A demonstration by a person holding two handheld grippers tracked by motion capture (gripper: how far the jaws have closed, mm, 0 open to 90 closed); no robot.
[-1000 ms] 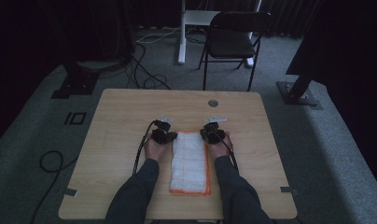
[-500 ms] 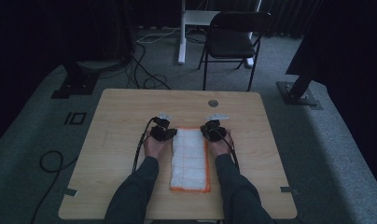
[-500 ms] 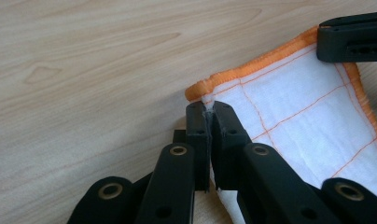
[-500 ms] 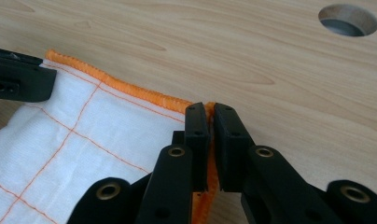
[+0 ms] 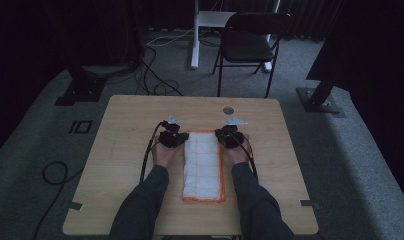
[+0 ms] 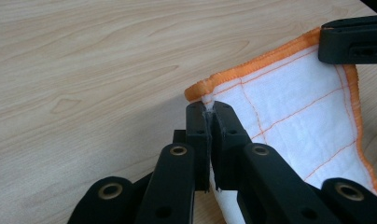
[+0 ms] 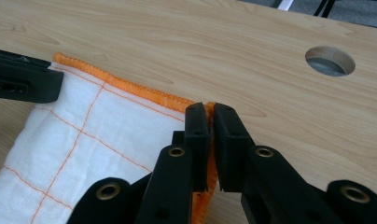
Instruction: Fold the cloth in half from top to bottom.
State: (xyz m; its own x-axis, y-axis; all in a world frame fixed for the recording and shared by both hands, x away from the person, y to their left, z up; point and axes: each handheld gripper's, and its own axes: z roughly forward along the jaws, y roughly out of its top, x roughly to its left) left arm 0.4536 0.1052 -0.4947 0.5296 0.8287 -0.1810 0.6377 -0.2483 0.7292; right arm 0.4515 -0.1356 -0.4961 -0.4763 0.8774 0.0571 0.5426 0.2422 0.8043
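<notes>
At the cloth's [image 5: 204,165] far corners, left claw [image 6: 209,112] and right claw [image 7: 210,114] each clamped tight on the orange hem.

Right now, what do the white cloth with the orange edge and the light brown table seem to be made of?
The white cloth with the orange edge looks like soft woven or quilted fabric: matte, slightly fuzzy, with orange stitched grid lines and an overlocked hem. The light brown table looks like wood or wood-look laminate: smooth, pale grain lines, a faint sheen. Which of the two, I cannot tell.
</notes>
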